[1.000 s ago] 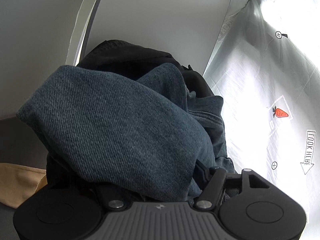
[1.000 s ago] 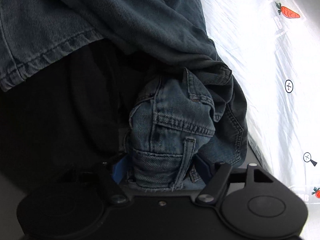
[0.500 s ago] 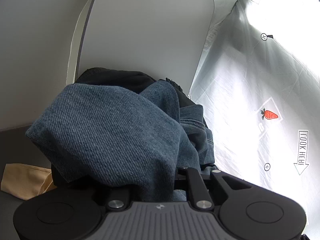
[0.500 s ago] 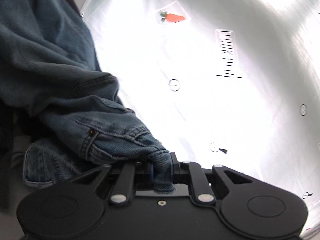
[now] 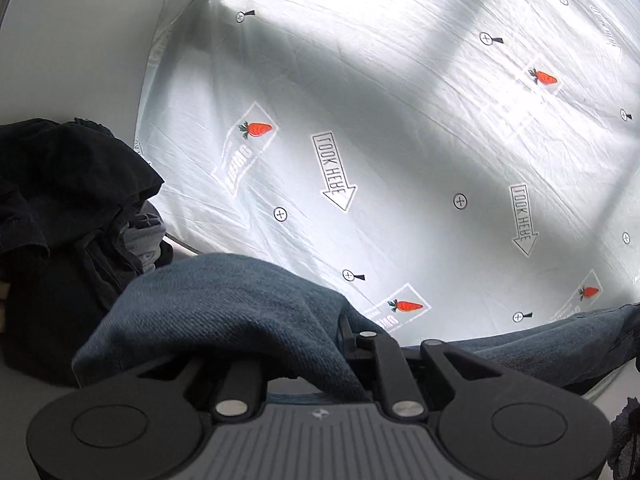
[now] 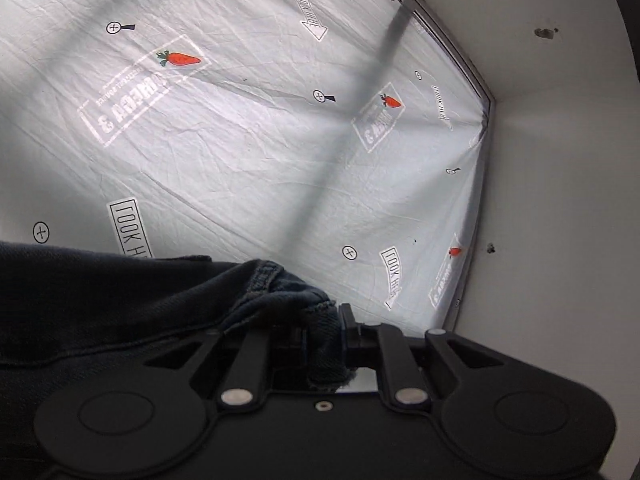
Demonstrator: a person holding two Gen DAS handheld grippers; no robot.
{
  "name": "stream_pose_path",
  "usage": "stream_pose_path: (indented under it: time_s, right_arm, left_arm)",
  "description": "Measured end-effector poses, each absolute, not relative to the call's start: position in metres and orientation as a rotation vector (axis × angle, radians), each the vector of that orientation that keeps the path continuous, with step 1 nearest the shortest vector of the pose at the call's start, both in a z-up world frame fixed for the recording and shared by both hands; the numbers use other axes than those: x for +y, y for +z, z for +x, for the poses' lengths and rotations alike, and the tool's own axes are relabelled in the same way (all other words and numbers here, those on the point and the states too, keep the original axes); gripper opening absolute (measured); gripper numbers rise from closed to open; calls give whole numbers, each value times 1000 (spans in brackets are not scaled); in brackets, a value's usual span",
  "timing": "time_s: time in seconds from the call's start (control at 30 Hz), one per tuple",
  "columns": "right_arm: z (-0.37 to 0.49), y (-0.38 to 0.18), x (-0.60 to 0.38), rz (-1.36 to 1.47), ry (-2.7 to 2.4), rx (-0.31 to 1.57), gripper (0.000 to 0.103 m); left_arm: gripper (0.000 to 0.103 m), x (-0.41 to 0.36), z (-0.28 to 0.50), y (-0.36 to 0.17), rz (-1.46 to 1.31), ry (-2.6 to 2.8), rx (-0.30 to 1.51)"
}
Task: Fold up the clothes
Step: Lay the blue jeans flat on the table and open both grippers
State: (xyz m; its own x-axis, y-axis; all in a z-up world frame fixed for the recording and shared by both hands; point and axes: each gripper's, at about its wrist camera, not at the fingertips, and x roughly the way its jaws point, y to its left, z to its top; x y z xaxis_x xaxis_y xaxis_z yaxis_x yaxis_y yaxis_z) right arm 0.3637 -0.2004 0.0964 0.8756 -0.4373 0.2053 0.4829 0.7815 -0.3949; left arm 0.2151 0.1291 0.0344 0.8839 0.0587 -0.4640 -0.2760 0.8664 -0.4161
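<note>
The left gripper [image 5: 320, 360] is clenched on one pair of blue jeans [image 5: 224, 304]; the denim drapes over its left finger and runs off to the right, low across the view. The right gripper [image 6: 324, 344] pinches a seamed, frayed edge of the same jeans [image 6: 120, 308] between its fingers, with the rest of the cloth hanging away to its left.

Ahead of both grippers spreads one white sheet [image 5: 400, 120], creased and crossed by shadow bands. In the left wrist view its print shows four orange carrots [image 5: 258, 128], two whole "LOOK HERE" arrows [image 5: 334, 172] plus parts of others at the top edge. The right wrist view shows three carrots clearly and a fourth, blurred red mark near the sheet's far right edge.

To the left of the left gripper sits one heap of black clothes [image 5: 60, 208], with a grey piece [image 5: 146, 236] tucked at its right side. A pale wall [image 6: 560, 160] borders the sheet right of the right gripper.
</note>
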Motion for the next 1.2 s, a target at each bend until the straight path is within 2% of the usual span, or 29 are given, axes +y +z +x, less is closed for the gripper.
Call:
stream_pose_path:
  time_s: [0.07, 0.13, 0.27, 0.37, 0.4, 0.43, 0.47, 0.6, 0.63, 0.77, 0.83, 0.9, 1.1, 1.2]
  right_arm:
    - [345, 82, -253, -449, -492, -16, 15]
    - [321, 49, -310, -446, -460, 149, 16]
    - [281, -58, -386, -421, -371, 649, 22]
    - [234, -136, -408, -428, -286, 928, 23]
    - [220, -149, -408, -436, -282, 966, 25]
    - [206, -160, -408, -437, -278, 993, 34]
    - [195, -164, -407, -425, -267, 1005, 42]
    - [185, -148, -407, -353, -195, 955, 45]
    - [187, -141, -406, -346, -179, 923, 49]
    - [196, -108, -411, -205, -124, 777, 70]
    - [204, -97, -414, -78, -100, 745, 78]
    - [213, -95, -417, 33, -74, 743, 79]
    - [231, -95, -403, 51, -59, 739, 87]
    - [243, -98, -395, 68, -31, 748, 91]
  left_arm:
    - [17, 89, 212, 12, -486, 133, 543]
    - [17, 51, 207, -13, -455, 124, 657]
    - [21, 8, 189, -68, -474, 141, 911]
    - [24, -6, 163, -104, -537, 195, 1050]
    - [27, -5, 153, -109, -552, 228, 1067]
    - [30, -4, 148, -109, -563, 251, 1059]
    - [35, -4, 144, -109, -571, 271, 1050]
    - [52, -9, 140, -94, -502, 301, 986]
    - [53, -13, 141, -88, -463, 303, 967]
    - [78, -23, 143, -70, -339, 288, 868]
    - [79, -24, 146, -62, -328, 282, 833]
    - [82, -27, 147, -53, -335, 284, 787]
    - [95, -32, 152, -27, -264, 320, 656]
    - [97, -33, 163, -31, -274, 314, 672]
